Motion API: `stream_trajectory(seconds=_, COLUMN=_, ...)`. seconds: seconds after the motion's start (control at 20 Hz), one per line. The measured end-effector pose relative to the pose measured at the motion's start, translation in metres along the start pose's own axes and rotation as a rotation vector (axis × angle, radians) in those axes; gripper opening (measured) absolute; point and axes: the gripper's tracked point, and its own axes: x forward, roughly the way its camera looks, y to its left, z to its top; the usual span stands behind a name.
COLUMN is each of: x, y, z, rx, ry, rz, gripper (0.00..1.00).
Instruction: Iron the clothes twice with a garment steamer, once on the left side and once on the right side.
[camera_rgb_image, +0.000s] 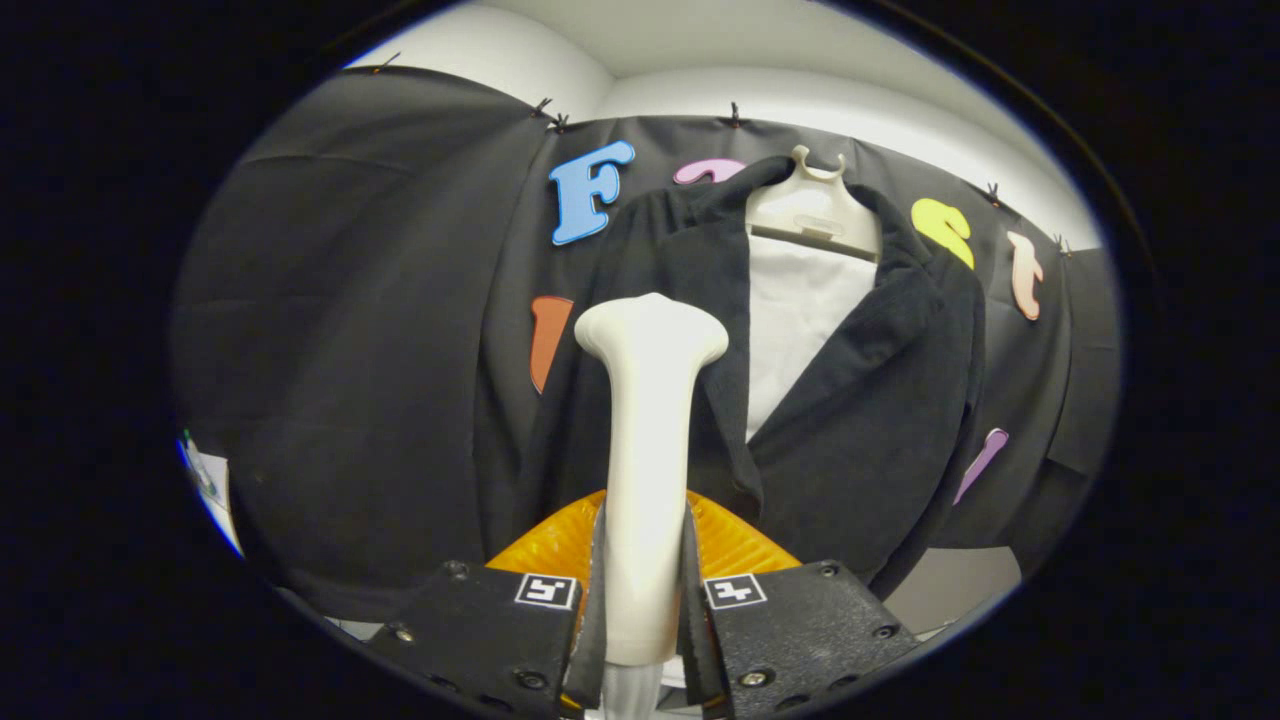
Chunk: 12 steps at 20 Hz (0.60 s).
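A cream-white garment steamer (645, 440) stands upright between my fingers, and my gripper (642, 590) is shut on its handle. Its wide head (650, 330) points at the left front of a dark jacket (880, 400). The jacket hangs on a pale hanger (812, 210) against the booth wall, with a white lining (795, 320) showing between its lapels. The steamer hides part of the jacket's left lapel. I cannot tell whether the head touches the cloth.
An orange ribbed piece (560, 550) shows just beyond my fingers, behind the steamer's handle. Black cloth (350, 350) covers the wall to the left and right of the jacket. A pale floor patch (955, 585) lies below the jacket's right side.
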Motion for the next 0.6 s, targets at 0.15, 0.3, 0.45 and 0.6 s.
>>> stream_trajectory(seconds=0.15, x=-0.001, y=0.001, z=-0.014, rx=-0.002, ry=0.018, rz=0.005, gripper=0.33)
stream_trajectory(seconds=0.3, x=-0.003, y=0.005, z=-0.032, rx=-0.02, ry=0.032, rz=0.008, gripper=0.33)
stream_trajectory(seconds=0.45, x=-0.006, y=0.01, z=-0.059, rx=-0.019, ry=0.076, rz=0.027, gripper=0.33)
stream_trajectory(seconds=0.6, x=-0.011, y=0.012, z=-0.085, rx=-0.016, ry=0.12, rz=0.037, gripper=0.33)
